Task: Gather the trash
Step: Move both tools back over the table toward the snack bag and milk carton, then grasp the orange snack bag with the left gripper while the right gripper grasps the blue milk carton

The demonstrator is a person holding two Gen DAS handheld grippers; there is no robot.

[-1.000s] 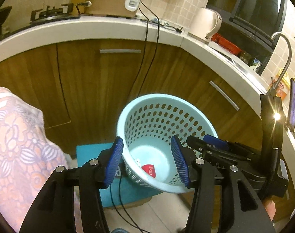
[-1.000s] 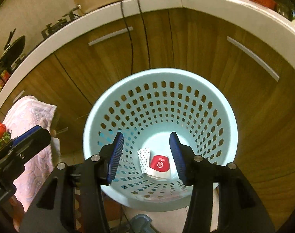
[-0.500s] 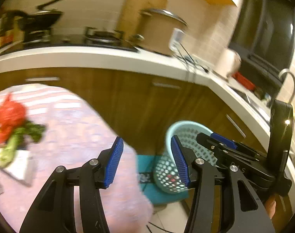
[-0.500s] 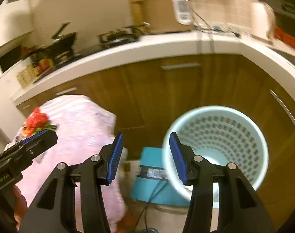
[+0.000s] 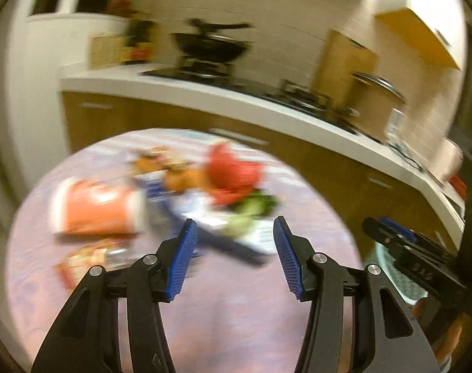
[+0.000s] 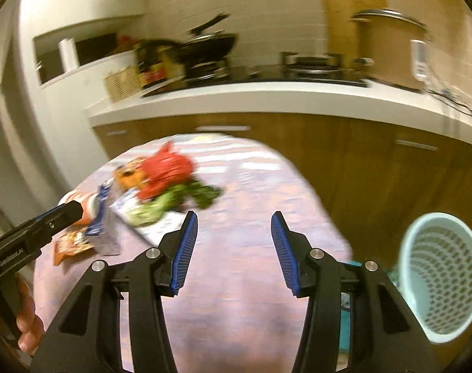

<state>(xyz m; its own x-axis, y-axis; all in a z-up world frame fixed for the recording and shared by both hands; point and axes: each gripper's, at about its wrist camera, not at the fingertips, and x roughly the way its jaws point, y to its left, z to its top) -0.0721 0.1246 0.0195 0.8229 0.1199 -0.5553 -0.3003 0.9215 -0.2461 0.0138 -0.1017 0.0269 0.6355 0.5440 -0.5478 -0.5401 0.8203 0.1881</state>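
Blurred trash lies on the far half of a round table with a pink cloth (image 5: 236, 310): an orange cup (image 5: 96, 211) on its side, a red bag (image 5: 233, 171), green scraps (image 5: 251, 208), orange peels (image 5: 177, 177) and a snack packet (image 5: 86, 258). My left gripper (image 5: 234, 222) hovers over the near side of the pile, open and holding nothing. In the right wrist view the red bag (image 6: 167, 168), greens (image 6: 173, 202) and packet (image 6: 71, 244) lie left of centre. My right gripper (image 6: 233, 216) is open over bare cloth (image 6: 251, 248). The pale blue perforated basket (image 6: 441, 276) stands at lower right.
A white counter (image 6: 267, 96) over brown cabinets curves behind the table, with a black wok (image 6: 208, 46), a stove and a large lidded pot (image 6: 391, 52) on it. A hand (image 6: 27, 326) holds the left gripper (image 6: 62, 211) at the left edge. The basket (image 5: 388, 267) sits below the table's right edge.
Both grippers have swung left and upward, away from the basket and over the table. The basket has slid to the right edge of both views. The jaws stand as wide as before.
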